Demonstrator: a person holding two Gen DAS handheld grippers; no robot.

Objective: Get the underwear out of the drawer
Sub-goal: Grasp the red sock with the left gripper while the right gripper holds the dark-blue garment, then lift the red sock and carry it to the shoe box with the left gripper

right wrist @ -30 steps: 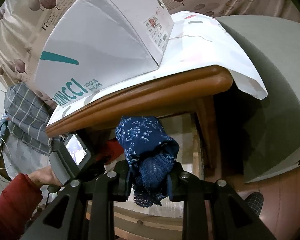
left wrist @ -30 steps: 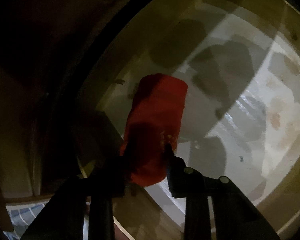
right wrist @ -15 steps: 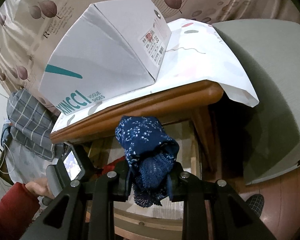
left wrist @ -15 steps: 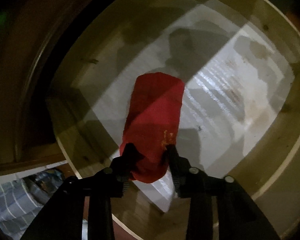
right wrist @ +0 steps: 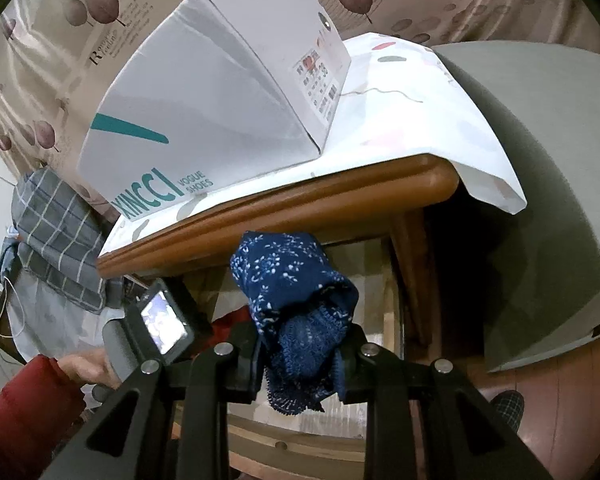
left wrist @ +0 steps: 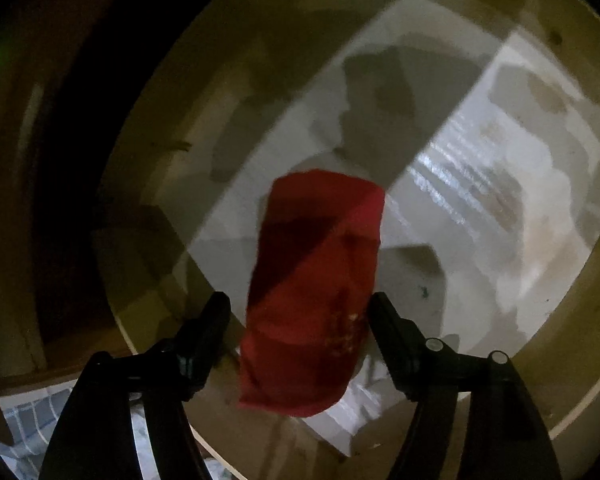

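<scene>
While left gripper [left wrist: 298, 312] has just been spreading its jaws, red underwear [left wrist: 316, 292] sits between them — pads clear of cloth, drawer [left wrist: 148, 184] floor pale beneath. Right gripper [right wrist: 304, 354] clamped on blue floral underwear [right wrist: 296, 300], held in front of wooden desk [right wrist: 284, 208] edge — white shoe box [right wrist: 220, 96] on top.
</scene>
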